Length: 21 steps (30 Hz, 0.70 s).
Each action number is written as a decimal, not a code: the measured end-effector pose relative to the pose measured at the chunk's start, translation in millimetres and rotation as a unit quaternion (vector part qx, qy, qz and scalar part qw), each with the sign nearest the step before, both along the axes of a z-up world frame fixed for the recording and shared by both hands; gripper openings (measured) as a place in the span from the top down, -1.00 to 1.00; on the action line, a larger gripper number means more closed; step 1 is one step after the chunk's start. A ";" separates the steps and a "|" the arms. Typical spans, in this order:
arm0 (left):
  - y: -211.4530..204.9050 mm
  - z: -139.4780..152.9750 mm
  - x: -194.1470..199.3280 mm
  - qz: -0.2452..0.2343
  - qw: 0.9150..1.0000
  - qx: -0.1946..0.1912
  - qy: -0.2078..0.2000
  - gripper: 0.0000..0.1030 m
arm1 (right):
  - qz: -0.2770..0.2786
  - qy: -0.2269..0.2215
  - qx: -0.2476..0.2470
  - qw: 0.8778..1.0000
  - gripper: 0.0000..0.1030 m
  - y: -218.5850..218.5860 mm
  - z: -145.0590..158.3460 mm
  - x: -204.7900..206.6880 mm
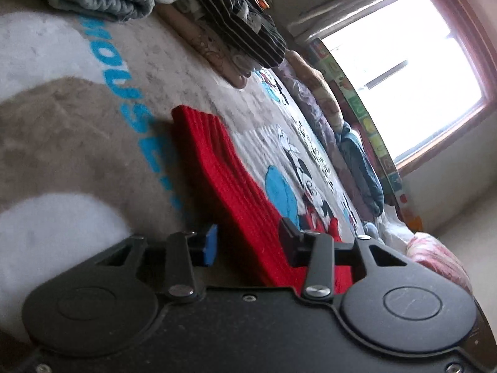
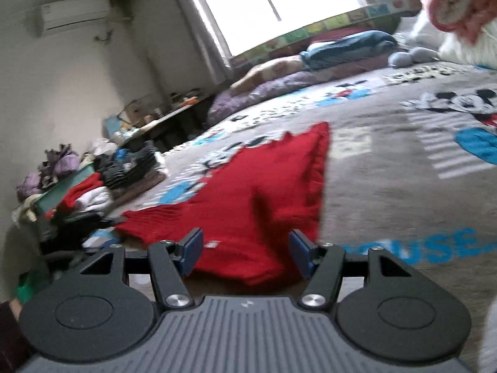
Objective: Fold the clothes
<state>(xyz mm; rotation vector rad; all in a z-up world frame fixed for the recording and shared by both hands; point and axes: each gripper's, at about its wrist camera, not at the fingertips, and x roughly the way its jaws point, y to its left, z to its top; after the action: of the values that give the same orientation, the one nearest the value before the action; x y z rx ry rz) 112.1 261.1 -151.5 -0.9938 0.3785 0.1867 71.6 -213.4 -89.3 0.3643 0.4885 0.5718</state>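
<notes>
Across the middle of both frames a red knitted sweater [image 2: 264, 186] lies on a bed covered by a grey cartoon-print blanket [image 2: 388, 186], its ribbed edge running from the centre of the left wrist view down to the lower middle [image 1: 236, 180]. The left gripper [image 1: 248, 245] has its fingers partly open with the red knit lying between them, but the pads do not appear to press on it. The right gripper [image 2: 245, 255] also stands partly open, the near edge of the sweater lying between its fingers and nothing held. At the left of the right wrist view sits a heap of other clothes [image 2: 102, 183], and a striped garment [image 1: 242, 21] fills the upper middle of the left wrist view. Judging by this, the step in hand is taking hold of the sweater's near edge at two points; next, both sets of fingers would need to close firmly on the knit before lifting it over into a fold.
</notes>
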 end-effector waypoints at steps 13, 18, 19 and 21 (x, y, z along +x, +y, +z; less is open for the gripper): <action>-13.4 21.5 34.1 -0.006 0.998 0.067 -0.005 0.53 | 0.021 0.051 0.032 0.998 -0.22 29.7 5.8 4.8; -45.8 38.8 38.9 -0.054 0.987 0.152 -0.028 0.65 | 0.024 0.062 0.049 0.997 -0.21 37.8 7.2 12.3; -55.0 42.8 39.7 -0.068 0.982 0.172 -0.034 0.65 | 0.027 0.063 0.063 0.996 -0.20 38.7 7.6 14.4; -74.5 50.0 40.7 -0.093 0.971 0.217 -0.043 0.65 | 0.032 0.063 0.088 0.994 -0.19 40.4 8.6 18.7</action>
<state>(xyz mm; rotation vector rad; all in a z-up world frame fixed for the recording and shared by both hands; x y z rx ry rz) 152.8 186.6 -101.5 -0.5287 0.3320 0.0509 90.2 -173.0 -80.7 0.5569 0.5736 0.6589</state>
